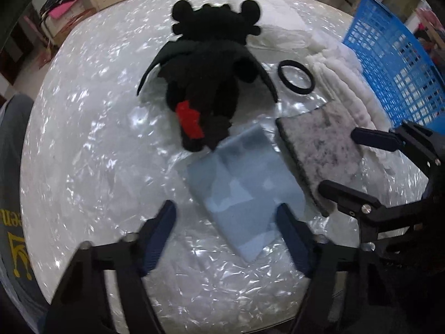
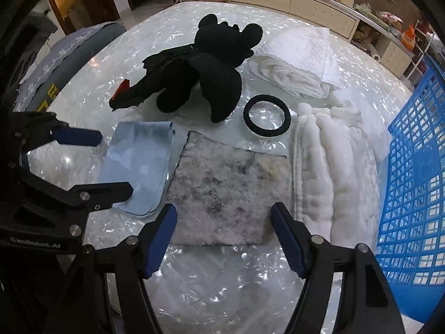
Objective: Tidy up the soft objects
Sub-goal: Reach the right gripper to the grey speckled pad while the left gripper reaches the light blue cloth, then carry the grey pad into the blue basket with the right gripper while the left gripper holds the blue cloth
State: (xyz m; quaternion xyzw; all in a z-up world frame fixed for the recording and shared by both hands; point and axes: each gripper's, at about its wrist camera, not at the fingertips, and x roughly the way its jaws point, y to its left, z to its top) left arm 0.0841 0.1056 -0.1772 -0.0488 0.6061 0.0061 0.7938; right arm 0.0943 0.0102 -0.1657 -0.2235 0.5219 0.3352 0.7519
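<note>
My left hand-held gripper hangs over the folded light-blue cloth, its jaws spread to either side of the cloth's near end, the pads not pressing it. My right hand-held gripper is spread too, straddling the near edge of the mottled grey felt pad without pinching it. Both lie side by side on the pearly white bench. Beyond them lies the black plush dragon, with a black ring beside it. A fluffy white towel lies between the pad and the blue basket.
</note>
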